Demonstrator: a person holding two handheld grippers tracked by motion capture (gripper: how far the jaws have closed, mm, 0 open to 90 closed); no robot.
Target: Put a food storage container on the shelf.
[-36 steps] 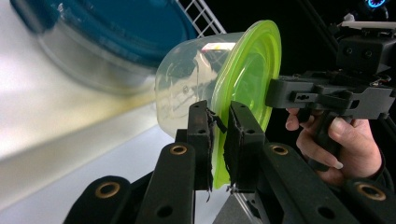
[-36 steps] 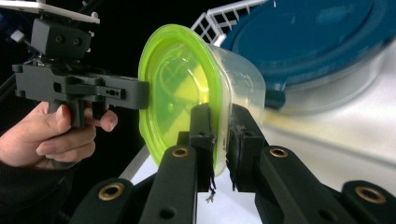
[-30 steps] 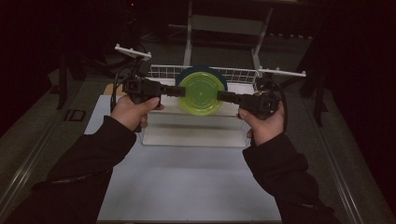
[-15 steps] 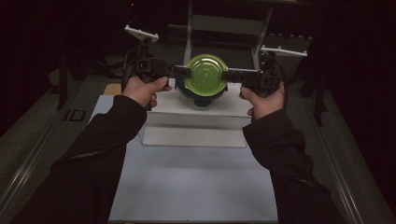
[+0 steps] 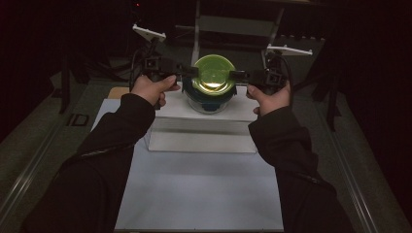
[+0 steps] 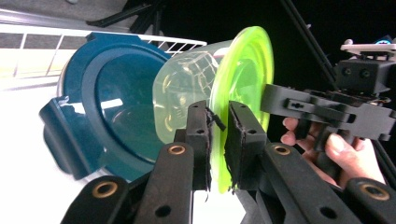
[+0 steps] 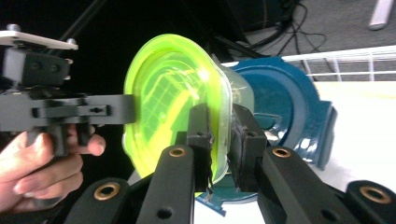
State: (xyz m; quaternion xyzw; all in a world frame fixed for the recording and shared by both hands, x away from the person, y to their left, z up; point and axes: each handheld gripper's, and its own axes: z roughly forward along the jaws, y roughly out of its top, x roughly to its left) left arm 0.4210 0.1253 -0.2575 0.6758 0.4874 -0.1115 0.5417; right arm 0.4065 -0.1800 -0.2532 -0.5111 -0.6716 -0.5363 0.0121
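A clear container with a lime-green lid (image 5: pixel 213 73) hangs in the air between my two grippers. The left gripper (image 5: pixel 194 71) is shut on the lid's left rim and the right gripper (image 5: pixel 233 74) on its right rim. In the left gripper view the jaws pinch the green lid's edge (image 6: pixel 243 65) at the gripper (image 6: pixel 218 140). The right gripper view shows the same pinch (image 7: pixel 219 135) on the green lid (image 7: pixel 163 98). Just below and behind sits a container with a dark blue lid (image 5: pixel 209 103) (image 6: pixel 107 107) (image 7: pixel 289 107).
The blue-lidded container rests on a white raised tray (image 5: pixel 201 131) with a white wire rail (image 6: pixel 46 42) (image 7: pixel 345 60) at its back. A pale mat (image 5: pixel 199 189) covers the near table. Dark stands and cables lie beyond the tray.
Both grippers have carried the green-lidded container upward and farther from me, off the blue-lidded one, which now shows beneath it. Both hands have stayed shut on the rim.
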